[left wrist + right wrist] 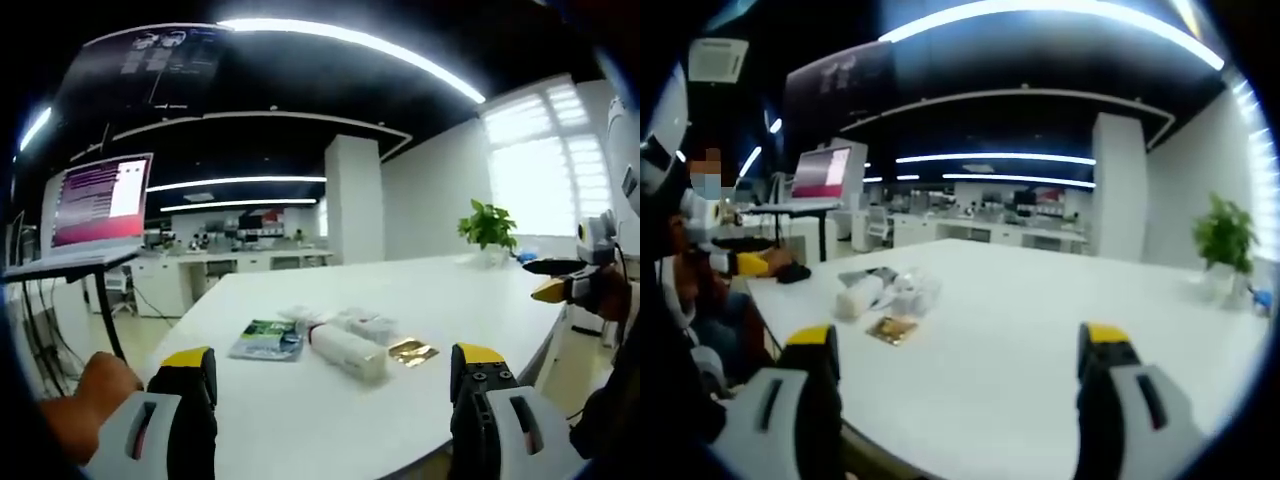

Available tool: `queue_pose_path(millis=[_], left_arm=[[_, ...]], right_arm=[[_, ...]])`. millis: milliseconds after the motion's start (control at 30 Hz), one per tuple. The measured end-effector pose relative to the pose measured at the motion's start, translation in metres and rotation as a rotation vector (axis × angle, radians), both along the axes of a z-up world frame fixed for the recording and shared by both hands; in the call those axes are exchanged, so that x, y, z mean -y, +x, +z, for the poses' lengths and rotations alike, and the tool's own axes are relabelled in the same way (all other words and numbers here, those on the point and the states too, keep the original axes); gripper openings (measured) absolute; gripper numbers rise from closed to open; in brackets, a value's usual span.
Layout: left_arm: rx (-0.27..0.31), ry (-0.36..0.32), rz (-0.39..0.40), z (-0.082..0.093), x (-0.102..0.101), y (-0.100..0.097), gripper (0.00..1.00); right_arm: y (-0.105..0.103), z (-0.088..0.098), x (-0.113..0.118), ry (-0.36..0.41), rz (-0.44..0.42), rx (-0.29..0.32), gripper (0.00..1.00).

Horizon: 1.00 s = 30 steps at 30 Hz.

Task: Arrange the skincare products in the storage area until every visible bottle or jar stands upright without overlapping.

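approach step, nothing grasped yet. left gripper (335,400) hangs over the near edge of the white counter (480,300), fingers spread wide apart and empty. right gripper (955,385) same on its side of the counter, fingers wide apart, nothing between them.

the skincare things sit in a loose pile mid-counter: a white bottle (348,352) lying on its side, a green-printed packet (268,340) just beside it, a gold sachet (412,351) near its other end, and clear-wrapped items (365,322) behind, too blurred to tell apart. right gripper view has the same pile, bottle (858,296) and sachet (892,329).

all still well apart from both grippers. next move likely: bring one gripper in over the lying bottle, close around its body, tip it upright clear of the packets.
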<state>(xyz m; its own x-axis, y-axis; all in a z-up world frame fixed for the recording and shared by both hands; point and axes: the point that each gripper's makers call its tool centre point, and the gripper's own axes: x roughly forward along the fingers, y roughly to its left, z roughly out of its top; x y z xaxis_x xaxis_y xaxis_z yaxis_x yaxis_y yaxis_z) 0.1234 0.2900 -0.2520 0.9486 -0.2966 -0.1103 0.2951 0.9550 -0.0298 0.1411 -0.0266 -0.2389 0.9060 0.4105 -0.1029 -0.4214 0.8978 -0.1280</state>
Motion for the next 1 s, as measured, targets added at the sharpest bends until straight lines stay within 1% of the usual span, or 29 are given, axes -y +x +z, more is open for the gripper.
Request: queue_pose_path(millis=[133, 467, 633, 767, 900, 1000], left_arm=[[0.004, 0.004, -0.003, 0.001, 0.0, 0.003, 0.99], [-0.018, 0.005, -0.015, -0.007, 0.003, 0.014, 0.99], [-0.022, 0.016, -0.016, -0.009, 0.004, 0.015, 0.99], [-0.019, 0.021, -0.009, -0.01, 0.001, 0.014, 0.99], [-0.041, -0.014, -0.008, -0.015, -0.001, 0.014, 0.97], [-0.034, -0.014, -0.01, -0.013, -0.001, 0.014, 0.97]], right_arm=[[0.001, -0.002, 0.0, 0.0, -0.005, -0.007, 1.0], [0.01, -0.003, -0.002, -0.011, -0.007, -0.017, 1.0], [0.014, -0.004, -0.004, -0.019, 0.0, -0.023, 1.0], [0.016, -0.006, -0.005, -0.016, 0.0, -0.029, 1.0], [0.016, -0.007, -0.009, -0.013, 0.005, -0.031, 1.0], [0.016, -0.006, -0.008, -0.003, -0.006, -0.025, 1.0]])
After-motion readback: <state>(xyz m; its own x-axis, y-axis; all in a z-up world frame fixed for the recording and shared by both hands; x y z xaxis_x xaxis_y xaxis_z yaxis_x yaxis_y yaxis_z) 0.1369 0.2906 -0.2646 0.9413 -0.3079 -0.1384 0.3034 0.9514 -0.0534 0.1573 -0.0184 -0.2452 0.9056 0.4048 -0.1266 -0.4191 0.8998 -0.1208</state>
